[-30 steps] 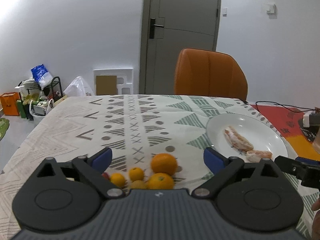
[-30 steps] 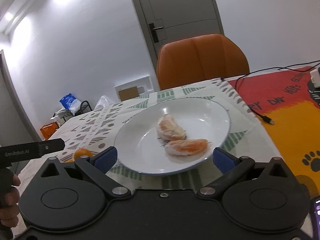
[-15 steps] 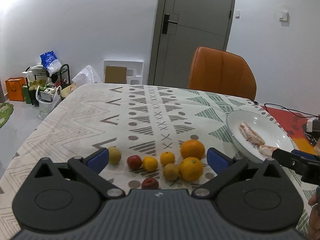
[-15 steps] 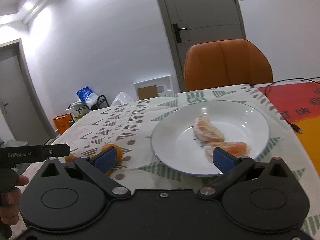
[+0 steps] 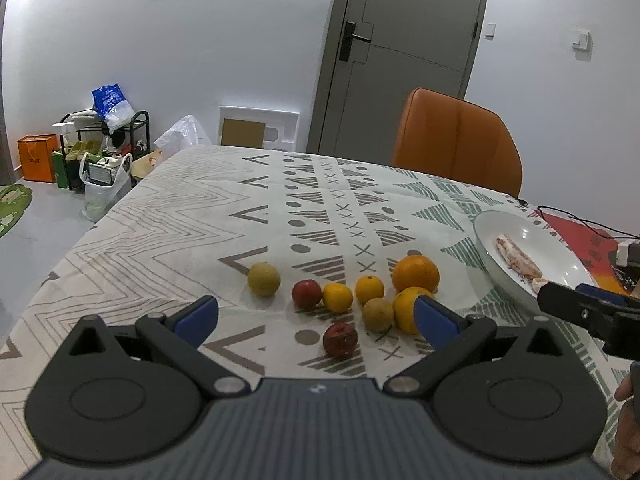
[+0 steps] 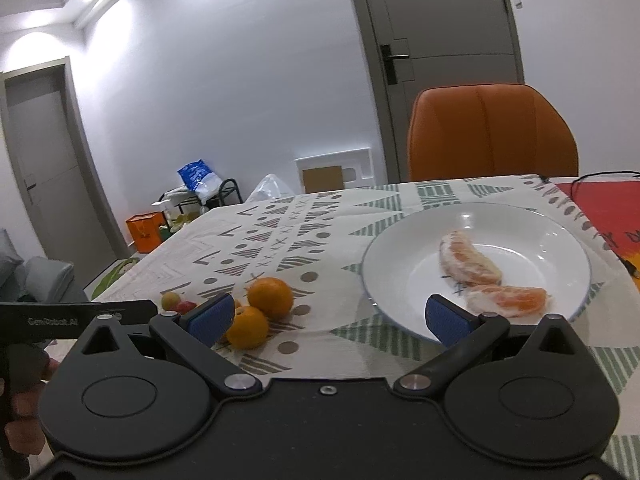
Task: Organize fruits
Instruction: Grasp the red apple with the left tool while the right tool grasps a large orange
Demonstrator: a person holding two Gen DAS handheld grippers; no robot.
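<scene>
Between the blue pads of the left gripper [image 5: 316,318], which are being held wide apart with nothing between them, the loose fruit is being framed almost whole. Nearest the jaws, at about 12 o'clock and slightly toward the right pad, a dark red apple [image 5: 340,339] is lying alone on the patterned tablecloth [image 5: 168,236]. Just beyond it a rough row is running from 10 o'clock to 2 o'clock: a yellow-green fruit [image 5: 263,278] well out to the left, then a second red apple [image 5: 307,293] touching a small mandarin [image 5: 338,297], another mandarin [image 5: 370,289], a dull tan fruit [image 5: 378,314], and two large oranges [image 5: 415,274], the nearer of which is being partly hidden by the right pad. No long axis is being presented by any of these round pieces, so the approach angle is judged to matter little; spacing is judged to matter more, since the tan fruit and the oranges are pressed together.

The right gripper [image 6: 330,316] is also being held open and empty. Its right pad is overlapping the near rim of the white plate [image 6: 404,240], seen at about 1 o'clock, with two peeled orange segments [image 6: 468,264] lying across the bowl. The oranges are sitting at its 11 o'clock, near its left pad.

The left gripper is judged the nearer to the whole fruit, the right one to the plate.
</scene>
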